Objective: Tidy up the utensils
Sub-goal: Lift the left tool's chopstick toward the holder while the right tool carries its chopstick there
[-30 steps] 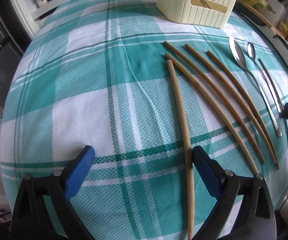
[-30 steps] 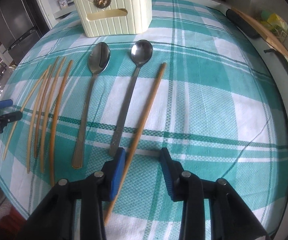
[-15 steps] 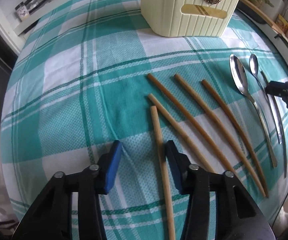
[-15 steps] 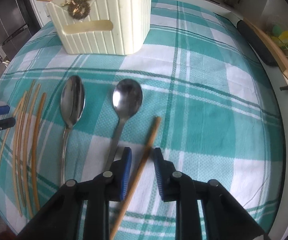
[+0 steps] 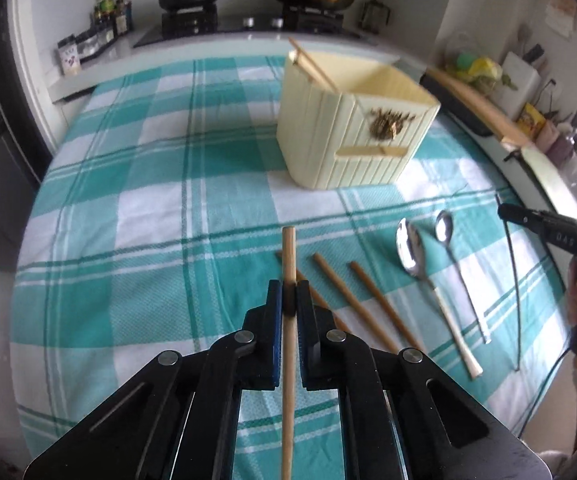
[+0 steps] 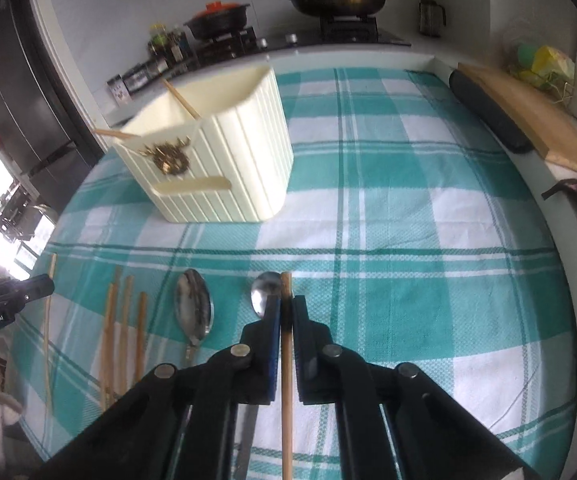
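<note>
- Wooden chopstick (image 5: 289, 256) clenched in my left claw (image 5: 289, 300), lifted for the cream holder (image 5: 348, 140).
- My right claw (image 6: 285, 312) grips another chopstick (image 6: 286, 292), likewise.

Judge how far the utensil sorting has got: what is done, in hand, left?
Done: two chopsticks already stand in the cream holder. In hand: the left gripper and the right gripper are each shut on one chopstick. Left: three chopsticks and two spoons lie on the checked cloth.
</note>
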The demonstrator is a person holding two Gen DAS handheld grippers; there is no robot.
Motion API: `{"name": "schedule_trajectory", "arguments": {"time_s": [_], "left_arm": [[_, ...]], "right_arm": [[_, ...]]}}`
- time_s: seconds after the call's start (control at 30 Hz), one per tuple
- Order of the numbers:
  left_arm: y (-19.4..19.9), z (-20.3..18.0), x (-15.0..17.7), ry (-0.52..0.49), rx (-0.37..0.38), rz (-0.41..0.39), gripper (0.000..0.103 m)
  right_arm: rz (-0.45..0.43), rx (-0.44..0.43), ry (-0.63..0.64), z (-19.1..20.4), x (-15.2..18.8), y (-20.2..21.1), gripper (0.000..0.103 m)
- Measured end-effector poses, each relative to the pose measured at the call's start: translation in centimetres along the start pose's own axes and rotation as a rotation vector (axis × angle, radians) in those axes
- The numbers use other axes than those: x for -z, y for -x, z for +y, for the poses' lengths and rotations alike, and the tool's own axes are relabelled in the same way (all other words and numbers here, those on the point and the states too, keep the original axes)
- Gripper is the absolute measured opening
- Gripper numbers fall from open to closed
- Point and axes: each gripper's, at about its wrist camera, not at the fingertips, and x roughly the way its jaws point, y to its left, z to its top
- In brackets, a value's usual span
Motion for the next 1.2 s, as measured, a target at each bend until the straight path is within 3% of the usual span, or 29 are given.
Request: {"name": "schedule_trajectory", "arguments": {"time_s": [0.2, 0.43, 0.57, 0.87, 1.2], "left_arm": [[7.3, -0.3, -0.2, 0.01, 0.065, -0.174, 0.005], [11.0, -0.6, -0.3, 0.032, 0.105, -0.274, 0.005], [12.4, -0.8, -1.1, 0.036, 0.12, -0.323, 0.005], [14.8, -0.4, -4.9, 0.063, 0.165, -0.389, 0.005], [17.3, -1.6, -14.1, 0.082, 0.14, -0.583, 0.005]], "right_arm": [[-0.202, -0.046, 0.061, 2.2, 0.1, 8.7, 0.006], [-0.37, -0.043, 0.101, 4.3, 0.4, 13.7, 0.006], [-0.447, -0.016, 0.137, 5.4, -0.2, 15.0, 0.006], [-0.503, -0.017, 0.143, 6.3, -4.5, 15.9, 0.006], [-0.624, 0.008, 0.225, 8.7, -12.4, 16.2, 0.006]]}}
